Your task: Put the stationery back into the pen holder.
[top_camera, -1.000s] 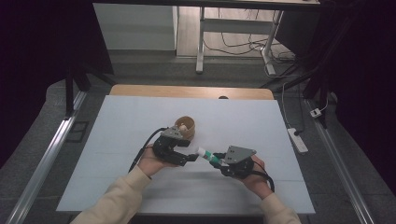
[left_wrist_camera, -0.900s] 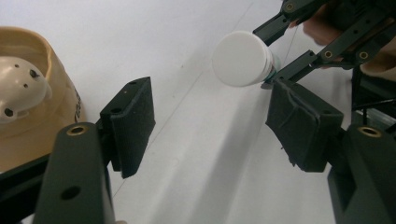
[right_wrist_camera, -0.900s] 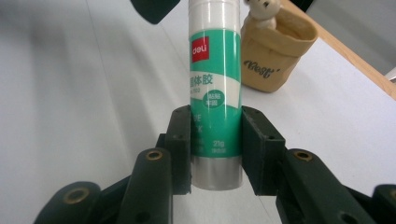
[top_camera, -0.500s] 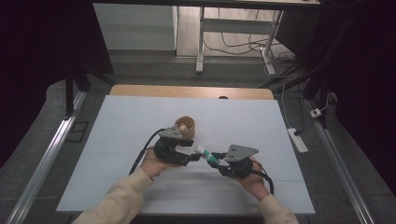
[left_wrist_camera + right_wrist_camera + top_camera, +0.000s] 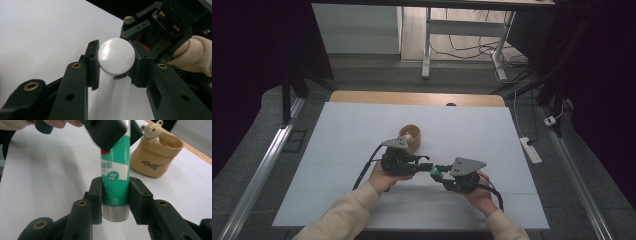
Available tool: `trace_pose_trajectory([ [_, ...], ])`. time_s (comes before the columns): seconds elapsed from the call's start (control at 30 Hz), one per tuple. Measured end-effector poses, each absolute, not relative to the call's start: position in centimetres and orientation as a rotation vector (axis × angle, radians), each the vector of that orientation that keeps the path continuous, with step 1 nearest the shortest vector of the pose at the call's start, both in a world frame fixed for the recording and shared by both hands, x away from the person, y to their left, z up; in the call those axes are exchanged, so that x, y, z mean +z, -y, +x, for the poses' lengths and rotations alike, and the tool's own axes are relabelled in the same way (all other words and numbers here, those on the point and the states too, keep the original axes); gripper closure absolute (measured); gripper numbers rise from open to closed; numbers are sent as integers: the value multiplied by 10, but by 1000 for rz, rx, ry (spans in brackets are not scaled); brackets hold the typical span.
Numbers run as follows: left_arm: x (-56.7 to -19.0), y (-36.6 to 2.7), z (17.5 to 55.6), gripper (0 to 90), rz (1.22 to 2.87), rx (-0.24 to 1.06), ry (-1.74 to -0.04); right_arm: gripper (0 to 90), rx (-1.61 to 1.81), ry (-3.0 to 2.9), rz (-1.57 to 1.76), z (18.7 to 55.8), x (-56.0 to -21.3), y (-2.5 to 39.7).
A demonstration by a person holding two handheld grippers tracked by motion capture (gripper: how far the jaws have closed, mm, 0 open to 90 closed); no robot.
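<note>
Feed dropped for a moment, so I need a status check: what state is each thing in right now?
Glue stick: held off the table between both grippers, cap on.
White cap: clamped by the left gripper.
Right gripper: shut on the tube's lower end.
Bear pouch pot: upright on the table, untouched.

The green glue stick (image 5: 115, 180) is showing white Chinese signs that look like "固体胶" on its white band. Under them sits a small white oval with tiny signs too small to read, and near the bottom "25g". The tan pot (image 5: 156, 157) at the far right is showing a dark word like "Best".
</note>
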State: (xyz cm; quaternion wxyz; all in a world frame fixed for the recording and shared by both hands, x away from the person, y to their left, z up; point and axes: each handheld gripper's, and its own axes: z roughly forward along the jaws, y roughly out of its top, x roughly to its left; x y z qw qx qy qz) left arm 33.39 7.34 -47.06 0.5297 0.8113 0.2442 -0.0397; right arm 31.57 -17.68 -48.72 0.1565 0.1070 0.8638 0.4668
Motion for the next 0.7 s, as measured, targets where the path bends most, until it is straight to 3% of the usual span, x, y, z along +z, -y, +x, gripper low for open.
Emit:
trace_pose_trajectory([
  [0.2, -469, -73, 332, 643, 1941, -77, -581, 634, 1342, -2480, 319, 316, -488, 177],
  [0.43, -462, -82, 333, 644, 1965, 14, -589, 464, 1384, -2430, 432, 320, -484, 187],
  [0.7, -451, -103, 336, 644, 1923, 67, -618, 385, 1370, -2369, 568, 321, -485, 217],
])
